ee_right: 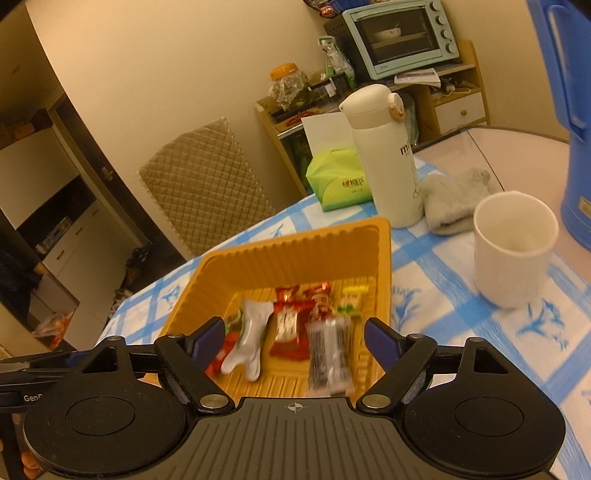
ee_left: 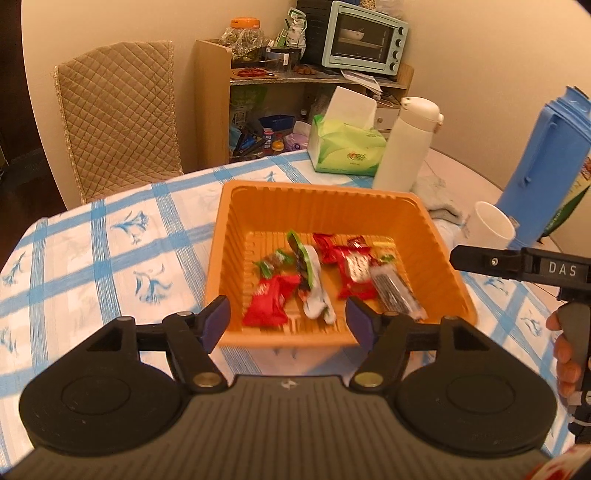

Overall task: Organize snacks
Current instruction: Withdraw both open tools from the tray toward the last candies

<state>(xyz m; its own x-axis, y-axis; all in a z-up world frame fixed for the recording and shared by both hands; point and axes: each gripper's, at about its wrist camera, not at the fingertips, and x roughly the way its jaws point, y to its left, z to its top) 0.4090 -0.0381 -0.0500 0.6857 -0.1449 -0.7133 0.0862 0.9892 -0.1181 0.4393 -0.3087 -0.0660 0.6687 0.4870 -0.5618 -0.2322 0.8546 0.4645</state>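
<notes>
Orange plastic tray (ee_left: 236, 236) sits mid-table with the wrapped snacks (ee_left: 317, 277) lying loose inside. Both the left gripper (ee_left: 287, 321) and the right gripper (ee_right: 293, 341) hang just near of it, jaws spread and empty. To finish well, I judge each should draw clear without nudging the near rim.

Warm yellowish light on cream walls (ee_left: 129, 22). Quilted beige chair (ee_left: 118, 114) beside wooden shelf unit (ee_left: 212, 103), topped by mint toaster oven (ee_left: 365, 38).

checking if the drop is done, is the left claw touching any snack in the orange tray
Apart. The left wrist view shows the left claw open and empty, its pads clear of the snacks lying in the orange tray.
</notes>
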